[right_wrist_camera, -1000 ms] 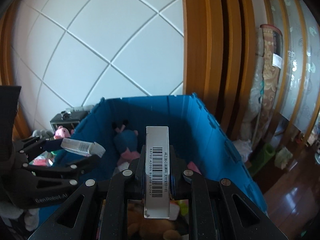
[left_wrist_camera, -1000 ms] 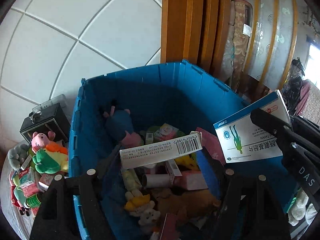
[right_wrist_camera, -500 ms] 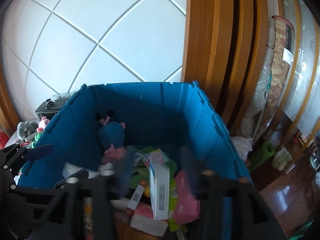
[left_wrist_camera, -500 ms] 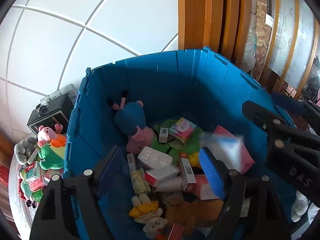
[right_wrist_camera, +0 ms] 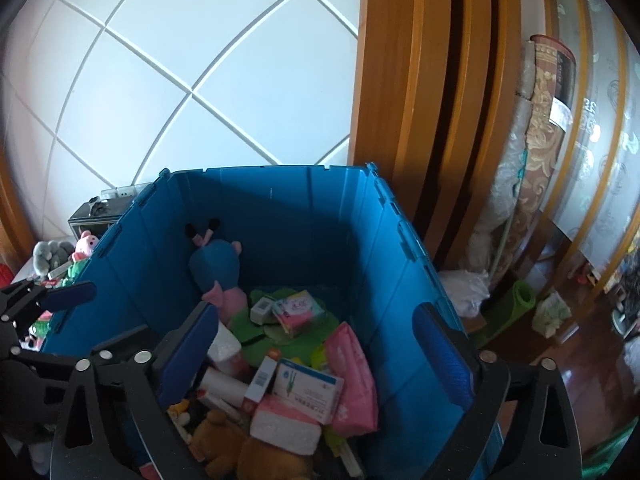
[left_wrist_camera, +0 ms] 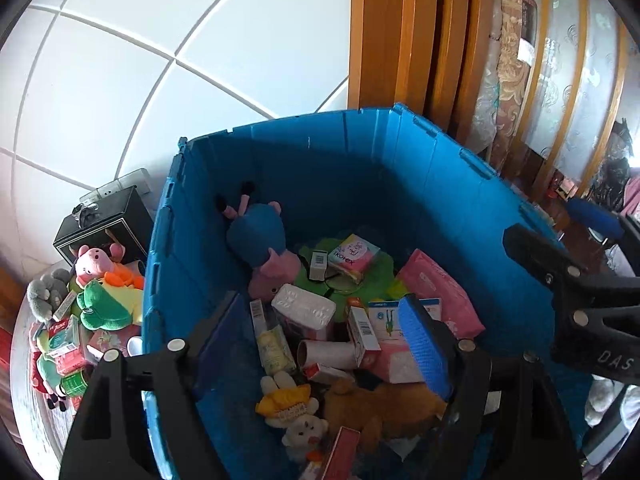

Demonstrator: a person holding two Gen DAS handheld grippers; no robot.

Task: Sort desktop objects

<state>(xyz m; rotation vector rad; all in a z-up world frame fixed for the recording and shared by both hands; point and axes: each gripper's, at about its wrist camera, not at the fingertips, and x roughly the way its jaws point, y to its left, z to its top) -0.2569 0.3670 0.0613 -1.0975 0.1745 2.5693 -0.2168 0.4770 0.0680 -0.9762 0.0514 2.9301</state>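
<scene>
A blue plastic bin [left_wrist_camera: 400, 168] [right_wrist_camera: 280, 216] holds several boxes, tissue packs and plush toys. A white and blue medicine box [right_wrist_camera: 310, 390] [left_wrist_camera: 384, 320] lies on top of the pile. My left gripper [left_wrist_camera: 324, 344] is open and empty above the bin's near side. My right gripper [right_wrist_camera: 316, 352] is open and empty above the bin; it also shows at the right of the left wrist view [left_wrist_camera: 580, 292]. The left gripper shows at the left edge of the right wrist view [right_wrist_camera: 40, 320].
More plush toys [left_wrist_camera: 100, 296] and small boxes lie on a table left of the bin, next to a black box [left_wrist_camera: 100, 224]. White tiled wall behind. Wooden door frame [right_wrist_camera: 420, 100] and rolled rugs [right_wrist_camera: 536, 152] stand at the right.
Both grippers opened and let go of their boxes. The long white box and the white and blue medicine box fell into the bin and now lie on the pile.
</scene>
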